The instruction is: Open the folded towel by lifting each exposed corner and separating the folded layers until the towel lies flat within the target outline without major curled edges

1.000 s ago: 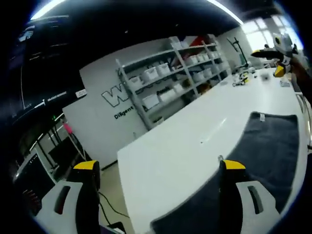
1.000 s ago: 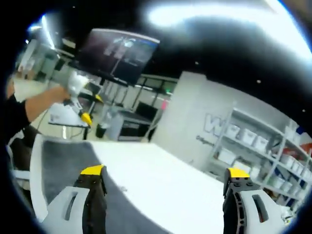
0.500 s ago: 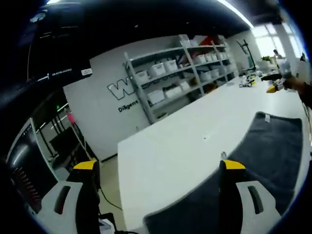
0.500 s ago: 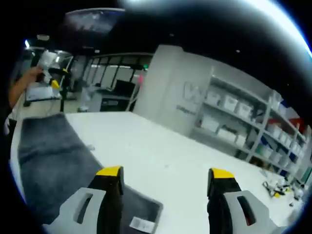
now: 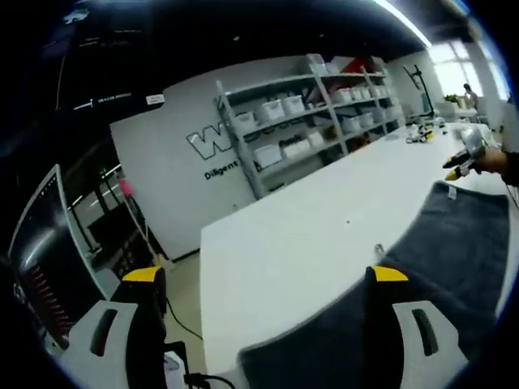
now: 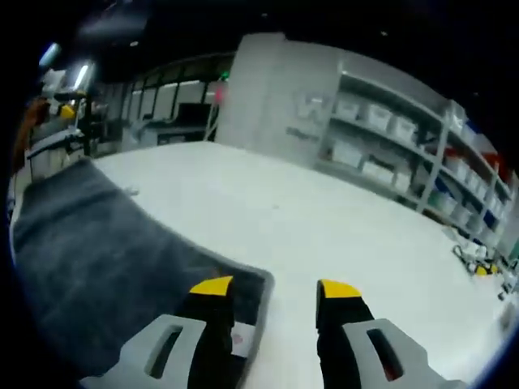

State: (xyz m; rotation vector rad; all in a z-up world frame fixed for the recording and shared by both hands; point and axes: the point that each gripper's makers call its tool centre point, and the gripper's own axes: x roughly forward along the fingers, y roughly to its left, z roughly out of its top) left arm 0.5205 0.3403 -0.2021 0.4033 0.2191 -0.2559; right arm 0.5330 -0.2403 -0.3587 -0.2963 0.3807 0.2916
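A dark grey towel (image 5: 458, 251) lies along the right side of a white table (image 5: 284, 243). My left gripper (image 5: 266, 277) hovers wide open over the table's near end, its right jaw above the towel's edge. In the right gripper view the towel (image 6: 97, 251) spreads to the left, and its near corner with a white tag (image 6: 241, 340) lies at my right gripper (image 6: 276, 288). That gripper is open with a narrow gap. Its left jaw is over the corner, and the towel's edge sits between the jaws. The right gripper (image 5: 466, 154), in a hand, appears at the towel's far end.
Metal shelves with white bins (image 5: 308, 121) line the far wall beside grey lettering (image 5: 215, 146). A dark monitor (image 5: 40, 259) stands off the table's left end. Small objects (image 6: 478, 267) lie on the table to the right. The left gripper (image 6: 69, 109) appears blurred at the towel's far end.
The right gripper has come down to the towel's tagged corner and its jaws have narrowed. The left gripper's view has shifted slightly; its jaws stay wide apart.
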